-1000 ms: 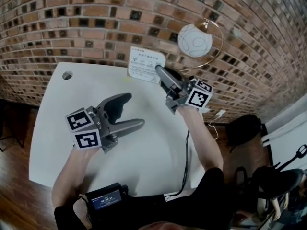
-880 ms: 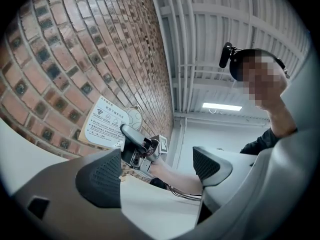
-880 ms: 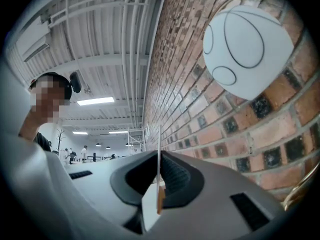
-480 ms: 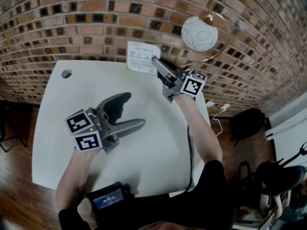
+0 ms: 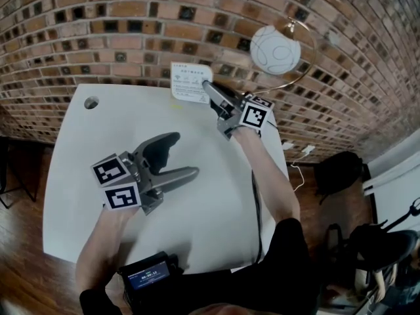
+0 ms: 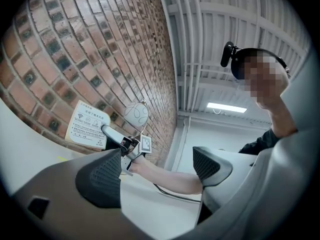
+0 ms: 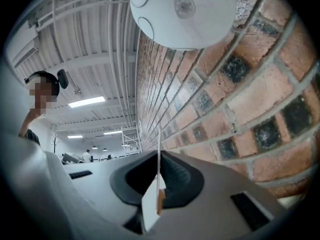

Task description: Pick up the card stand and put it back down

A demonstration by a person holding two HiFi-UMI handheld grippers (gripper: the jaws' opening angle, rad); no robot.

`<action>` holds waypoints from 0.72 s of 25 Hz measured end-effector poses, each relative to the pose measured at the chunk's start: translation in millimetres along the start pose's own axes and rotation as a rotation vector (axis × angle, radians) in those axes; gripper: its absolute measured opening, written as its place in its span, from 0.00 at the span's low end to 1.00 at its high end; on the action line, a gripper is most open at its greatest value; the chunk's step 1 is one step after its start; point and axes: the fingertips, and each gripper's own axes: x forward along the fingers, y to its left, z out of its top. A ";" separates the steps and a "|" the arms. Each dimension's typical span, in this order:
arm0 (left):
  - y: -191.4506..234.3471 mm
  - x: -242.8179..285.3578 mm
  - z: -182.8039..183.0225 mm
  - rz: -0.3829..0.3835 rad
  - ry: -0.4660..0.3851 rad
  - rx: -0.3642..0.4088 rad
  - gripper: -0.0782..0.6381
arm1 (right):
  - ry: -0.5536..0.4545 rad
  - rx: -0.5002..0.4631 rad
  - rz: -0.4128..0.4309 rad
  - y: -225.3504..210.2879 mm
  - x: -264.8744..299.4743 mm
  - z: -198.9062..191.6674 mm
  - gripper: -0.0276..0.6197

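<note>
Two tongs over the white desk [image 5: 216, 202]. Right tongs [image 5: 207, 86] at the far edge, pinching the right side of the card stand [image 5: 189, 83]; we see its thin sheet edge-on between the pads. We cannot tell whether the stand touches the desk. Left tongs [image 5: 184, 155] nearer, spread and empty. Brick wall [image 5: 98, 38] just behind the stand; globe lamp [image 5: 275, 48] far right.

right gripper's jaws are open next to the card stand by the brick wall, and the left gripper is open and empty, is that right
Not quite. The right gripper is not open beside the card stand: its jaws are shut on it. The right gripper view shows the card's thin edge pinched between them. The rest holds: it is by the brick wall, and the left gripper is open and empty.
</note>
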 end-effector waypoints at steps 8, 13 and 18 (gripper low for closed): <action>2.4 -0.2 -0.7 0.007 0.001 -0.006 0.73 | 0.036 0.020 -0.031 -26.2 15.0 -18.3 0.09; 3.3 -1.1 -1.9 0.011 0.001 -0.007 0.73 | 0.064 0.019 -0.050 -39.4 25.5 -31.4 0.09; 5.2 -0.7 -3.2 0.015 0.003 -0.011 0.73 | 0.093 0.030 -0.072 -57.2 29.5 -48.7 0.09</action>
